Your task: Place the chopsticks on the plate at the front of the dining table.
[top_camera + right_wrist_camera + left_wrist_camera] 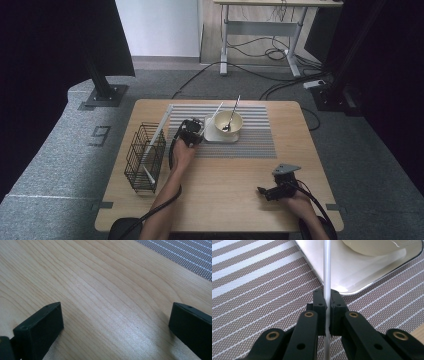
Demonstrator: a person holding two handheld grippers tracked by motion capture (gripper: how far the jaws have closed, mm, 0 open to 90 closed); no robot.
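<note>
My left gripper (192,131) (326,300) is shut on a thin white stick (327,270) that slants up over the white square plate (332,272). In the high view the stick (215,114) points up and right from the gripper toward the cream bowl (229,121), which sits on the plate (212,136) and holds a dark spoon (231,117). The gripper hovers over the striped placemat (250,142) just left of the plate. My right gripper (265,191) (116,322) rests near the table's front right, open, with bare wood between its jaws.
A black wire basket (145,157) stands at the table's left with white sticks leaning in it. The wooden table (225,195) has free room in the middle and front. Beyond it lie carpet, cables and a desk frame.
</note>
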